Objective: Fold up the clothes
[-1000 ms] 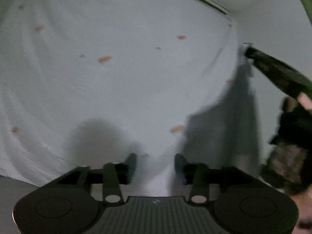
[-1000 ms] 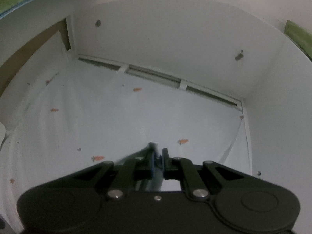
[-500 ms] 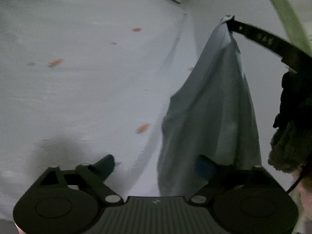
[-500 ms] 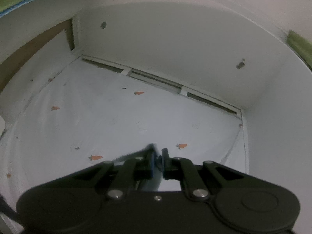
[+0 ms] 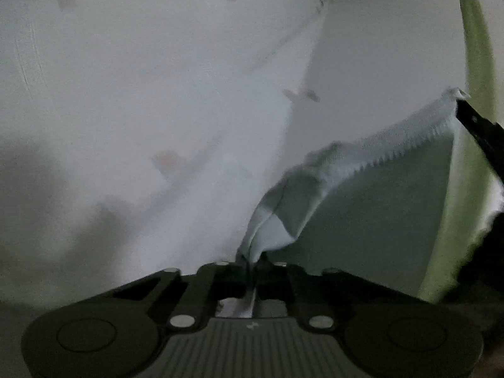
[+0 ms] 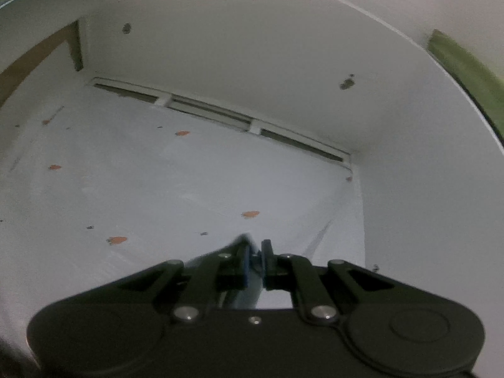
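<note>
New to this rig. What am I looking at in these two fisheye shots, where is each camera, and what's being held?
There is no robot arm: a person carries a two-finger gripper in each hand, and each gripper has a fisheye camera looking forward along its fingers.

The left wrist view shows the left gripper at the bottom, jaws shut on a corner of a pale garment. The dark bar at that picture's right edge is the right gripper, pinching another corner, so the cloth hangs stretched between the two.

The right wrist view shows the right gripper with a sliver of the same cloth between its blue pads.

Below both lies a white sheet printed with small orange carrots, enclosed by white walls.
</note>
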{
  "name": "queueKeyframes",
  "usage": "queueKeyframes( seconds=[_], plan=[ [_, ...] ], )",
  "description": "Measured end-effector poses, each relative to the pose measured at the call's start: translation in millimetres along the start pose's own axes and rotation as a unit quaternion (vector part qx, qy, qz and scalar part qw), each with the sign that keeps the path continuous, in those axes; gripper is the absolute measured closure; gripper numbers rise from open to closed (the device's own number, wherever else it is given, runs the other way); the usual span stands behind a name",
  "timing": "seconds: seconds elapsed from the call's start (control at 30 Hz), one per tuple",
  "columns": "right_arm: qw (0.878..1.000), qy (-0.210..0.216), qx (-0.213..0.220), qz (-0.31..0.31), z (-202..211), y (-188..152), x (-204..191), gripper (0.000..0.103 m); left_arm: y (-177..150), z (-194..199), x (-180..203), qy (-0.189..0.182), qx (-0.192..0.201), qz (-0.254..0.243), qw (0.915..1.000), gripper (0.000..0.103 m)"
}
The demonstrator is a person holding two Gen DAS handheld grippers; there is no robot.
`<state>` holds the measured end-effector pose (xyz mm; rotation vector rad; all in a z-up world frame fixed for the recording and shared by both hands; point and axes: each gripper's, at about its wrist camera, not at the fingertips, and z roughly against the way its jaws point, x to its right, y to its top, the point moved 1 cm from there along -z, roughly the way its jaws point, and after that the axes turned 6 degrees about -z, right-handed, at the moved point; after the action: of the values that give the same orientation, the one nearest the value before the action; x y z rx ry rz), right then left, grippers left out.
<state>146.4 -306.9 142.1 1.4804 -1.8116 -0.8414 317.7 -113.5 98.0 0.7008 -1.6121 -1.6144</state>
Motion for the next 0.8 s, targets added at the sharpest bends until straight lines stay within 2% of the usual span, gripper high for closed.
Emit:
queueKeyframes(
  seconds=[0.03,0.07,0.13,0.17,0.27,0.37,0.47,0.57,0.7,0.8],
  plan=[
    [1.0,-0.006,0.004,-0.003,-0.7,3.2,4.5,0.096,14.2,14.3,11.6,0.045,0.038,-0.037,0.9976,0.099],
    [1.0,-0.011,0.014,-0.009,-1.6,8.0,9.2,0.096,28.6,26.7,19.9,0.071,0.07,-0.063,0.993,0.099],
    [0.999,-0.023,0.045,-0.02,-4.3,22.8,19.1,0.096,57.7,55.1,34.1,0.092,0.131,-0.088,0.9832,0.099],
    [0.997,-0.027,0.062,-0.021,-5.2,31.7,23.2,0.096,68.2,71.6,43.1,0.107,0.162,-0.105,0.9753,0.099],
    [0.992,-0.035,0.116,-0.02,-3.5,58.6,33.5,0.096,91.7,126.0,73.8,0.152,0.257,-0.165,0.94,0.099],
    [0.988,-0.034,0.147,-0.026,5.8,76.4,37.9,0.096,100.9,170.5,100.8,0.174,0.322,-0.2,0.909,0.098],
    [0.986,-0.019,0.158,-0.044,18.2,86.4,40.2,0.096,97.1,201.6,125.0,0.208,0.358,-0.223,0.8824,0.098],
    [0.986,-0.005,0.156,-0.056,24.6,88.4,38.6,0.095,96.5,209.8,137.0,0.241,0.373,-0.234,0.8649,0.098],
    [0.986,0.011,0.153,-0.071,14.8,85.6,34.0,0.095,92.2,220.0,147.8,0.267,0.383,-0.24,0.851,0.098],
    [0.986,0.026,0.138,-0.088,-2.2,77.2,28.5,0.095,95.7,206.0,139.5,0.287,0.365,-0.241,0.8524,0.098]
  ],
)
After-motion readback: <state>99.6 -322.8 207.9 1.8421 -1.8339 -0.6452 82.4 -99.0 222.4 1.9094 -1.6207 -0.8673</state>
